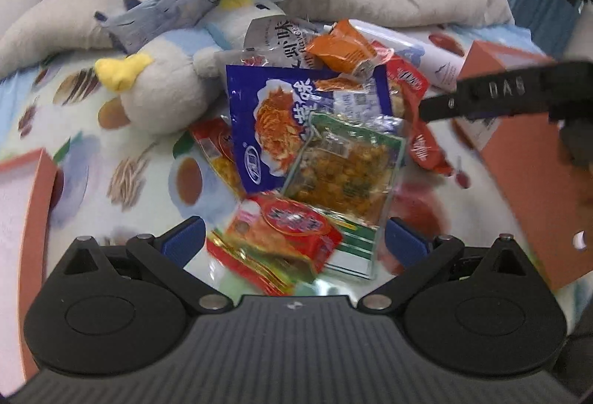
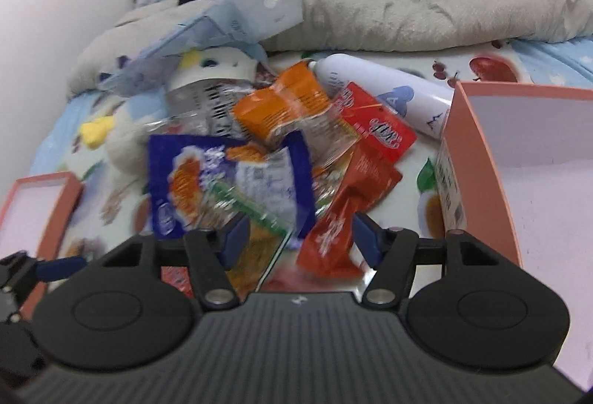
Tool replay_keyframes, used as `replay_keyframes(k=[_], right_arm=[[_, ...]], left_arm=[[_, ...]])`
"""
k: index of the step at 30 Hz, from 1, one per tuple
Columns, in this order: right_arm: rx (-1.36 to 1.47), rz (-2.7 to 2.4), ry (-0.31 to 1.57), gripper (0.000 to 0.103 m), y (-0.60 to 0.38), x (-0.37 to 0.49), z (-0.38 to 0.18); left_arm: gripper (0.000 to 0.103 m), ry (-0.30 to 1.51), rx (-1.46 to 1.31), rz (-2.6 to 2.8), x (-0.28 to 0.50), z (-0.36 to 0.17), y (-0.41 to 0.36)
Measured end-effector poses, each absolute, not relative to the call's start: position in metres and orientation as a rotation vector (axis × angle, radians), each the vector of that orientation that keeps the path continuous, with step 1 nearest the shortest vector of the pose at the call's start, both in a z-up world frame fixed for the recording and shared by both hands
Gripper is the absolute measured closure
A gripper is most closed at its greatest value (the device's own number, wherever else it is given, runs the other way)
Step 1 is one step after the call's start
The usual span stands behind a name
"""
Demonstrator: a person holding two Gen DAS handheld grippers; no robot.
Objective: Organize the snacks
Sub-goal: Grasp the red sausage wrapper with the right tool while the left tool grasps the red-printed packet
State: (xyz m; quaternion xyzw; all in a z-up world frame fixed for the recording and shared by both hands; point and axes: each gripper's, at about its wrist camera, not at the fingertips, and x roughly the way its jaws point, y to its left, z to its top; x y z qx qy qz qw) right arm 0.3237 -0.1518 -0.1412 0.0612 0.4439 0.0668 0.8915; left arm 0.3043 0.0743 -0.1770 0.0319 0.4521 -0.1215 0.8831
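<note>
1. Right wrist view shows the snack pile (image 2: 274, 152) heaped on the bed (image 2: 418, 166), between a pink box (image 2: 478, 159) on your right and a shallower pink tray (image 2: 55, 215) on your left.
2. Your right tongs (image 2: 296, 241) are spread wide and grasp nothing; a red packet (image 2: 341, 215) lies between the blue pads (image 2: 365, 241), at the pile's near edge and closest to the box.
3. Take that one first, I'd say: it sits on top, so lifting it should disturb little.
4. Pinch it across its crumpled middle, not a slippery foil corner, and lift straight up before swinging toward the box.
5. Left wrist view has your left tongs (image 1: 294, 244) likewise released, over a red-and-yellow packet (image 1: 274, 244) that overlaps a green-edged clear pouch (image 1: 344, 174) and a blue packet (image 1: 274, 129).
6. Check you close on one wrapper only; the overlap makes a double grab likely.
7. Keep both tools apart: the right one's finger (image 1: 481, 96) already reaches over the same heap.
8. Leave the plush bird (image 1: 159, 96), white bottle (image 2: 385, 96) and grey blanket (image 2: 426, 3) alone.
</note>
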Motion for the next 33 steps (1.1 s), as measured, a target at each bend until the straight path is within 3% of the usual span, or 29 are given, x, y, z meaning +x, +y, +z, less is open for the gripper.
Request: replay_keyframes(k=[4, 6, 11, 24, 30, 33], right_arm=[[0.160, 0.094, 0.920, 0.044, -0.160, 0.340, -0.159], [0.187, 0.074, 0.918, 0.054, -0.163, 0.344, -0.165], [0.183, 0.011, 0.859, 0.055, -0.165, 0.344, -0.164], [0.199, -0.034, 0.946, 0.055, -0.170, 0.367, -0.190], [0.208, -0.044, 1.011, 0.056, -0.174, 0.373, -0.202], [0.204, -0.029, 1.018, 0.065, -0.174, 0.369, -0.198]], left_arm=[[0.000, 0.907, 0.059, -0.271, 0.320, -0.200, 0.076], [0.000, 0.900, 0.064, -0.283, 0.324, -0.210, 0.076], [0.000, 0.874, 0.076, -0.294, 0.319, -0.222, 0.077], [0.000, 0.891, 0.096, -0.307, 0.324, -0.245, 0.077], [0.017, 0.868, 0.133, -0.305, 0.319, -0.243, 0.068], [0.023, 0.869, 0.131, -0.299, 0.315, -0.240, 0.067]])
